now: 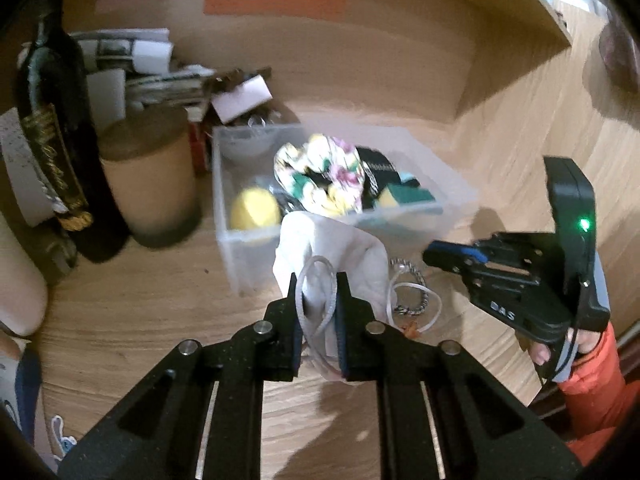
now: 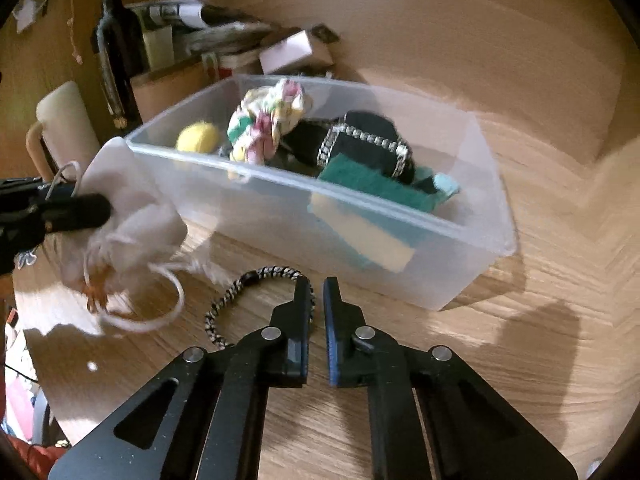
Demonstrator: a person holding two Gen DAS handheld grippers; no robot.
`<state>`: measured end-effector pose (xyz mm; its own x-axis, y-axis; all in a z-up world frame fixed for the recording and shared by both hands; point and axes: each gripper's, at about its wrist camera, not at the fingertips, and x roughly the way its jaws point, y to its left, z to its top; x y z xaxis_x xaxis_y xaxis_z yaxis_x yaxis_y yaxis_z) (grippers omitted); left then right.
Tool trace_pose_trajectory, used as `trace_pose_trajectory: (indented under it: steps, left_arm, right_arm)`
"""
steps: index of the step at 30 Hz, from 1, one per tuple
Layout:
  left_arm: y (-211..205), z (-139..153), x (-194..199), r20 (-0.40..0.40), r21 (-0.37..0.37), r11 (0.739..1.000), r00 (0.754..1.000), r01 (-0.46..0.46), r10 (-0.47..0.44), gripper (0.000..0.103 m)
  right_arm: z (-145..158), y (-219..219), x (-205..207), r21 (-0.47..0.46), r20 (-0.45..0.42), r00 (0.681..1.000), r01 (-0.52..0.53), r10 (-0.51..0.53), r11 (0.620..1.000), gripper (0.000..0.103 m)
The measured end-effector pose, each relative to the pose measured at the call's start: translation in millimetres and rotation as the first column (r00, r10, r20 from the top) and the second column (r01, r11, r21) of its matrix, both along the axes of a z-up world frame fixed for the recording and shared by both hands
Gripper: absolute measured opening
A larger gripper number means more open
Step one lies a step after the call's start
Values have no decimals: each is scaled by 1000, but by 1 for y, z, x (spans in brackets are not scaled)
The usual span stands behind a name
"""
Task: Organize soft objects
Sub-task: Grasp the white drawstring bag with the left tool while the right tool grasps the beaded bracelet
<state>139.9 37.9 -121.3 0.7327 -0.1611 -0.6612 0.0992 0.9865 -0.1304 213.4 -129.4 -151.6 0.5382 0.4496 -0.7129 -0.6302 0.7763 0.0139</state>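
My left gripper [image 1: 318, 280] is shut on a white drawstring pouch [image 1: 332, 252] and holds it above the table, just in front of the clear plastic bin [image 1: 240, 240]. The pouch [image 2: 132, 208] and left gripper [image 2: 80, 210] also show at the left of the right wrist view. The bin [image 2: 472, 240] holds a yellow ball [image 2: 198, 138], a floral cloth [image 2: 268, 120], a black trimmed item [image 2: 368, 136] and green-yellow sponges [image 2: 372, 216]. My right gripper [image 2: 318, 284] is nearly closed and empty, just above a braided bracelet [image 2: 240, 288] lying on the table. The right gripper [image 1: 436, 256] shows at the right of the left view.
A dark bottle [image 1: 56, 120], a cylindrical jar [image 1: 152, 184], stacked papers and small boxes [image 1: 168, 72] stand behind and left of the bin. A cream mug [image 2: 64, 128] is at the left. A wooden shelf edge [image 1: 520, 20] runs at the back right.
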Motion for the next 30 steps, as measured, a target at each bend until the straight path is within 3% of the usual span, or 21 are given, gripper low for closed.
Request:
trace_pose_trajectory:
  steps: [6,10,17,19,23,30]
  left_arm:
    - [11,14,-1,50,-19,999,998,-33,34,13]
    - [16,21,-3,70,-31,998,996,-49,51,13]
    - [25,33,2,119,-21,997,990,-78,80,13]
    - [29,35,4,130,-27,996,988,-82,85,13]
    - [35,40,15,140,-54,995,986,-88,95,13]
    - [36,49,39,154,-60,993,982,-102,110,13]
  right_arm:
    - [5,4,-1,-12,-18,1000,-25,25,1000,8]
    - [-6,13,5,-66,-36,999,-41,38,997,18]
    - [-20,24,14,-95,-56,996,-72,67,993,17]
    - [-21,26,15,-98,-49,996,-78,74,992,9]
    - [-22,25,11,-88,-36,997,-70,67,994,7]
    - [4,13,-6,-18,46,998,-37,38,999,7]
